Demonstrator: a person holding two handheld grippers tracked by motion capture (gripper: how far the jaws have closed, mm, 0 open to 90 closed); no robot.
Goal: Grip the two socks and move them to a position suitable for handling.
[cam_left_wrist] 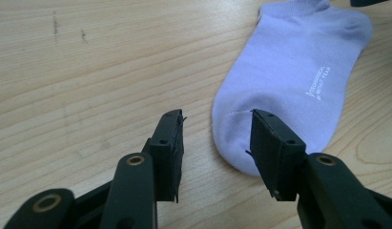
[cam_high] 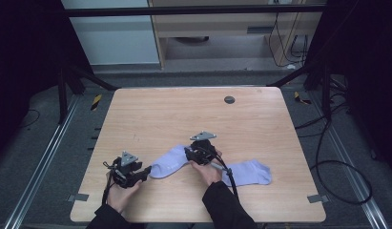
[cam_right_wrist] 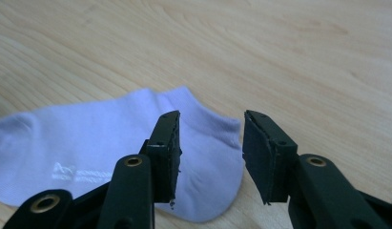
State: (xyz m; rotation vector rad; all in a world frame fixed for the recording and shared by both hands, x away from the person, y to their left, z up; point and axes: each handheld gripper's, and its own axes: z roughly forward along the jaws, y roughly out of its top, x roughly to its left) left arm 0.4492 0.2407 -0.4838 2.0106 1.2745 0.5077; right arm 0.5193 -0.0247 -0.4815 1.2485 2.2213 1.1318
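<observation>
Currently both grippers gape with nothing held: left gripper (cam_high: 147,171) at the toe of one sock (cam_high: 170,162), right gripper (cam_high: 189,153) at its cuff, likely to pinch both ends. Second sock (cam_high: 251,172) lies near the table's (cam_high: 184,114) front edge.

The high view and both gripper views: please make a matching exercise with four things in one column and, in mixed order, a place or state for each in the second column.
Things:
1. left gripper
2. right gripper
3. right lavender sock
4. small dark round disc

Places or states:
A. on the far part of the light wooden table
B. open at the toe of the left lavender sock
C. flat beside the person's right hand
D. open over a sock's cuff end

Pairs: 1-B, 2-D, 3-C, 4-A
</observation>
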